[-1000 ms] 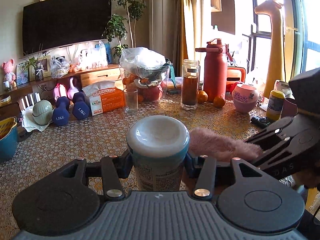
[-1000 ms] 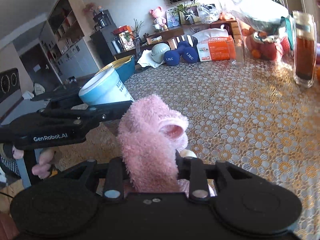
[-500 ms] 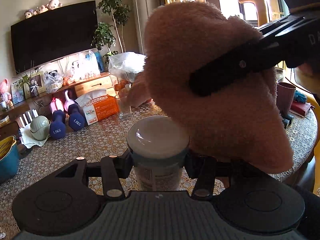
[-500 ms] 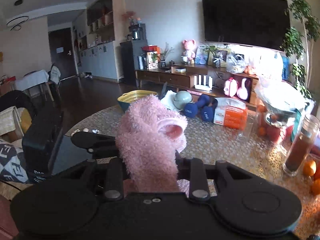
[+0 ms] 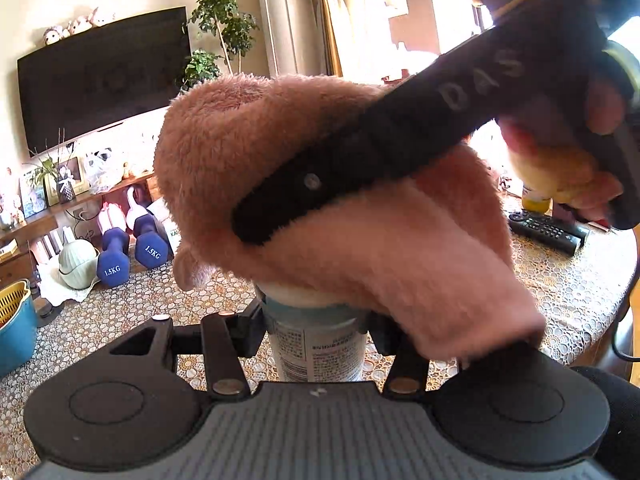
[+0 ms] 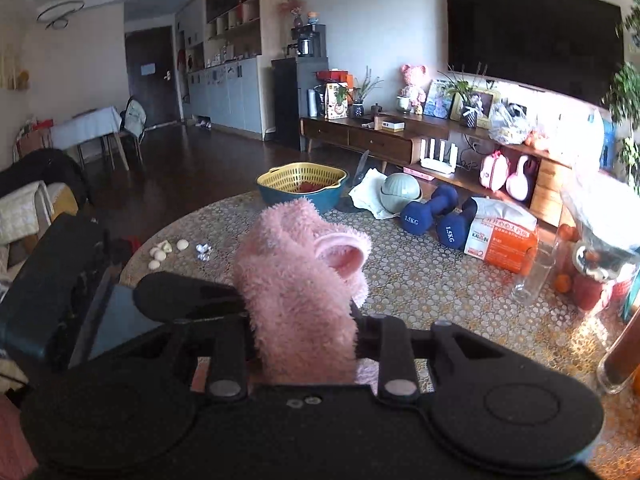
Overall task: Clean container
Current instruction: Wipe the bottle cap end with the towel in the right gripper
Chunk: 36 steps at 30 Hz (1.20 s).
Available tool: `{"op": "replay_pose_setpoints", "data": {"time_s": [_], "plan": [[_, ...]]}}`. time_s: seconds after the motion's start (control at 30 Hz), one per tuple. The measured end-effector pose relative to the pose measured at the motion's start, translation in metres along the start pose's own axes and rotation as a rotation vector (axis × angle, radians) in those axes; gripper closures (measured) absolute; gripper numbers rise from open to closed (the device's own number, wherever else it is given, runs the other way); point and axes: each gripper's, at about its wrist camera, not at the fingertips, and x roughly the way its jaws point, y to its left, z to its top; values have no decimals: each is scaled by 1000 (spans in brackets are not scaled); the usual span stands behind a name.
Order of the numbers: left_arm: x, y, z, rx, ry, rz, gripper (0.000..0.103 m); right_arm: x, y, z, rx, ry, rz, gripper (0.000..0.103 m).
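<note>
L gripper [image 5: 316, 334] clamped on tub [image 5: 316, 346], both fingers tight vs its sides, tub upright, above table [image 5: 576, 280]. Tub: white lid, teal band, printed label. Lid mostly hidden.

Pink cloth [image 5: 340, 208] draped over tub top, touching lid. Fluffy, folded thick; hangs down on the R side past L gripper's finger. R gripper [image 6: 304, 316] closed on the cloth: in R wrist view cloth stands up btw the fingers, pinched. In L wrist view one black finger [image 5: 360, 160] of R gripper lies diagonally across the cloth, pressing it from above; hand [image 5: 568, 160] grips the handle at upper R.

R wrist view: L gripper seen from the side at lower L, tub itself not visible there (behind cloth).

Table: round, gold/white lace-pattern cover. On it, far side: 2 blue dumbbells [image 6: 444, 216] marked 1.5KG, side by side; orange tissue pack [image 6: 502, 240] just R of them; green-grey bowl [image 6: 400, 194] on white cloth; teal basin w/ yellow strainer [image 6: 302, 184] at the edge. Clear glass [image 6: 532, 276] near tissue pack. Garlic cloves [image 6: 164, 252] near L edge. Remote [image 5: 548, 232] on the R side in L wrist view.

Bkgd: TV [image 6: 532, 36] on wall, low wood cabinet [image 6: 360, 140] under it.
</note>
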Motion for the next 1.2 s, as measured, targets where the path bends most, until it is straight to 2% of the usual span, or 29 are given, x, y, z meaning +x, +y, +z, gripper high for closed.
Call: {"op": "replay_pose_setpoints", "data": {"time_s": [0.17,0.33,0.43,0.57,0.67,0.77,0.83,0.93,1.07,1.13,1.2], "plan": [[2,4,0,-18,-7,-3,53,11,-33,0,130,-21,51,75],[0,7,-2,-10,-21,-9,53,25,-54,-3,185,2,38,74],[0,10,-2,-23,-26,-16,53,35,-70,-13,273,9,89,74],[2,13,-2,-30,-33,-23,53,45,-99,-34,480,-17,223,74],[3,16,-3,-42,-37,-25,53,52,-114,-56,624,-35,287,74],[5,22,-4,-64,-36,-26,53,63,-120,-83,722,-8,286,74],[6,25,-4,-70,-35,-32,53,68,-117,-95,729,16,258,74],[3,18,-5,-37,-38,-39,53,70,-119,-111,785,20,256,74],[4,9,-6,1,-24,-51,53,60,-116,-114,760,20,227,74],[4,6,-8,11,-19,-34,53,55,-113,-117,741,34,196,74],[5,12,-8,-30,-9,-26,53,48,-110,-120,706,55,154,74]]}}
